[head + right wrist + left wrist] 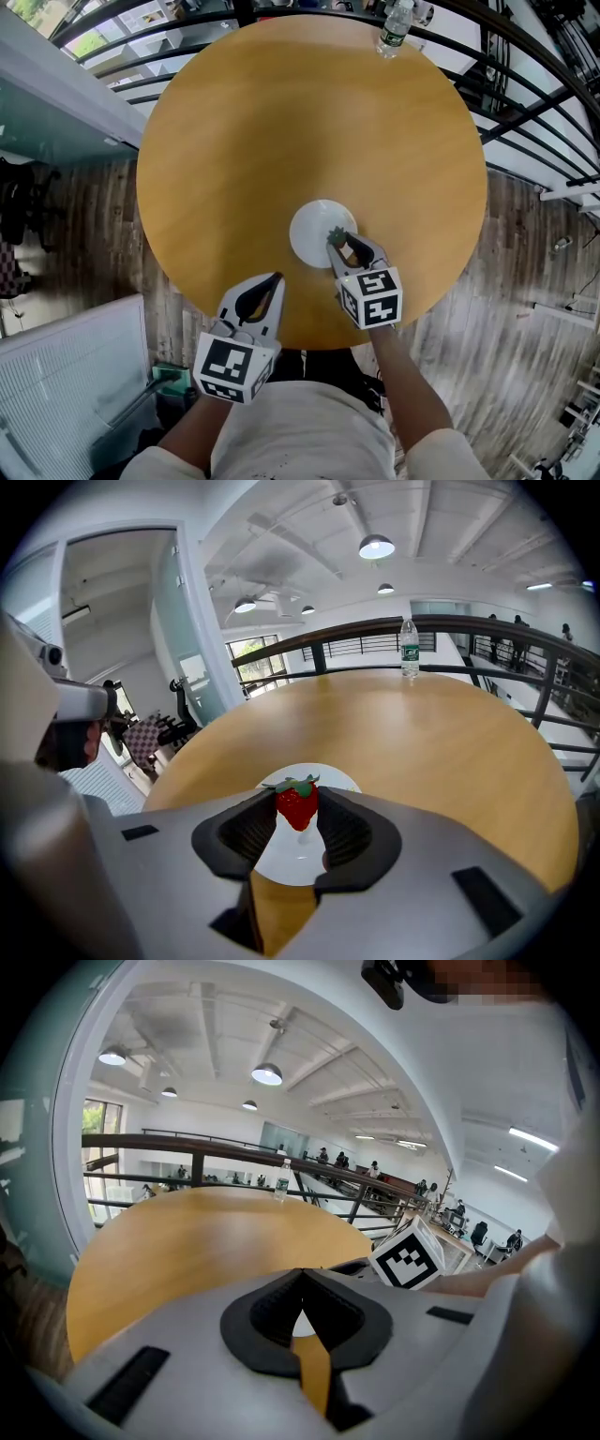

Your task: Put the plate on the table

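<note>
A white plate (pixel 314 228) lies on the round wooden table (pixel 281 131), toward its near edge. My right gripper (pixel 337 238) hangs over the plate's right side, shut on a red strawberry (pixel 337 235) with green leaves. The right gripper view has the strawberry (pixel 297 804) pinched between the dark pads, with the plate (pixel 289 853) below it. Near the table's front edge, left of the plate, my left gripper (pixel 277 277) is shut and holds nothing. In its own view the left gripper (pixel 300 1275) has its jaw tips together, and the right gripper's marker cube (pixel 406 1256) shows beyond them.
A clear water bottle (pixel 394 28) stands at the table's far edge, in front of a dark railing (pixel 525 103). A white radiator-like panel (pixel 66 394) sits on the wooden floor at lower left. The bottle (pixel 409 649) is also in the right gripper view.
</note>
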